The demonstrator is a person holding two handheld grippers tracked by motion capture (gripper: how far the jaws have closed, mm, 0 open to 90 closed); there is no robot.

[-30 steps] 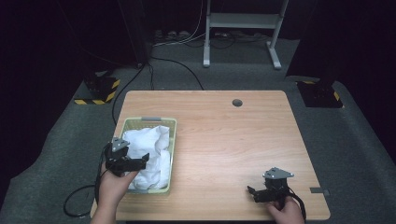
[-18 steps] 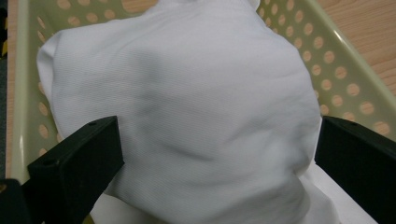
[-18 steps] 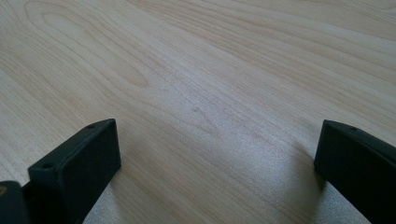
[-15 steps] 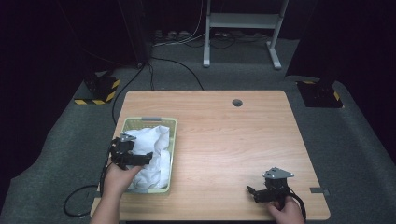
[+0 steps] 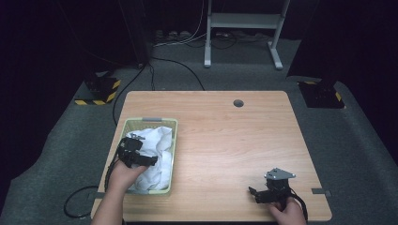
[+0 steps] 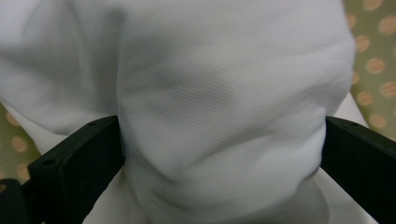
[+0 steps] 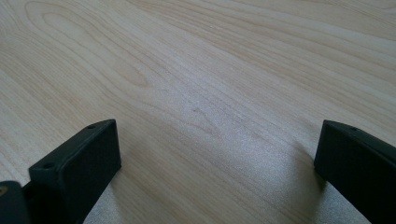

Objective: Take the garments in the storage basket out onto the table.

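White cloth (image 5: 157, 154) bunched inside the green basket (image 5: 172, 140), a fold lying between the spread jaws of the left hand-held gripper (image 5: 141, 159); right hand-held gripper (image 5: 256, 193), jaws apart, well right of the basket on bare counter (image 5: 225, 136).

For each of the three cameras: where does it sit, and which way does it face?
High view: above the person's side, looking forward and down on the table; both forearms, left gripper, right gripper.
Left gripper view: on the left gripper, facing the white cloth in the green basket; open jaws.
Right gripper view: on the right gripper, facing bare wood; open jaws.
Shared: high and left views show the cloth.
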